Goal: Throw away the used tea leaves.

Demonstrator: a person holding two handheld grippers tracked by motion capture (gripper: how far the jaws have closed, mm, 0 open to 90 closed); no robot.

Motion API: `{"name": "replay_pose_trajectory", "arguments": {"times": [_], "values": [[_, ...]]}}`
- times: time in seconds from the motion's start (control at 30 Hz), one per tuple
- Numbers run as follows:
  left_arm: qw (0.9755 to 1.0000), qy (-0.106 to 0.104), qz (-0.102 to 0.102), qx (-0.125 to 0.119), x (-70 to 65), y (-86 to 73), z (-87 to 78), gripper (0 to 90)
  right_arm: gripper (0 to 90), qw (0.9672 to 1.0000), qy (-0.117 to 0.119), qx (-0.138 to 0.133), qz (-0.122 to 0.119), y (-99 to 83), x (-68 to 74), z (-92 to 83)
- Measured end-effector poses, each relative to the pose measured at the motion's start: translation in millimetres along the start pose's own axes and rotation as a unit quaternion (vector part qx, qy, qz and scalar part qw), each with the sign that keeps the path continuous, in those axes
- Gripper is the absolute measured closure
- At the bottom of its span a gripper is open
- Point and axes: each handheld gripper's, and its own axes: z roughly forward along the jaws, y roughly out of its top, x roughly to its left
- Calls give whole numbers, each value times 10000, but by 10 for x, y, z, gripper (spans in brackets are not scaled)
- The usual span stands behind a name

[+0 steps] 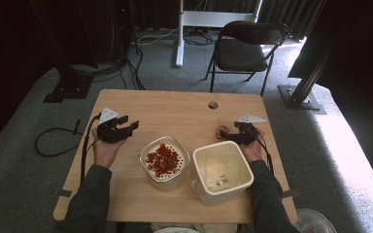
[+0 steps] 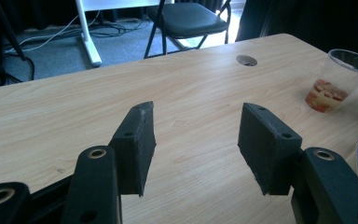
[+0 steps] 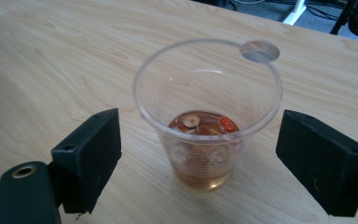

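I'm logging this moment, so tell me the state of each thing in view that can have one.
Left gripper: open, nothing between its jaws, above bare table.
Right gripper: open, jaws either side of the cup, not touching it.
Clear plastic cup: upright, a little liquid with red bits at the bottom.
Strainer bowl: upright, holding red pieces.
White container: upright, lid off, nearly empty.
Folding chair: unfolded, unoccupied.

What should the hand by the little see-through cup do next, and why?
Probably draw the right gripper straight back from the clear plastic cup. Its fingers stand wide on either side, not pressing the cup, which stands upright on the wooden table with a little liquid and red pieces inside. Pulling back straight should keep it from tipping.
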Motion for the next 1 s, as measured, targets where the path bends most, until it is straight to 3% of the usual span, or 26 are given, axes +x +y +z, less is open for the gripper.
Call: {"name": "replay_pose_trajectory", "arguments": {"times": [0.1,0.23,0.33,0.57,0.77,1.0], "values": [[10000,-4,-8,18,0,-12,4,467,147,10000,-57,28,-20,-41,-11,111],[10000,-18,-9,22,1,-16,6,467,184,9994,119,-280,179,-45,-51,175],[10000,-33,-21,19,4,-13,8,467,222,9989,199,-350,222,-29,-64,224],[9999,-146,40,-32,-23,-15,2,467,331,9992,58,-369,148,7,-59,249],[9996,-273,41,-106,-42,-10,-14,466,343,9987,14,-490,115,78,-95,52],[9984,-499,144,-200,-113,52,-47,466,350,9977,70,-674,-30,329,-147,-396]]}}
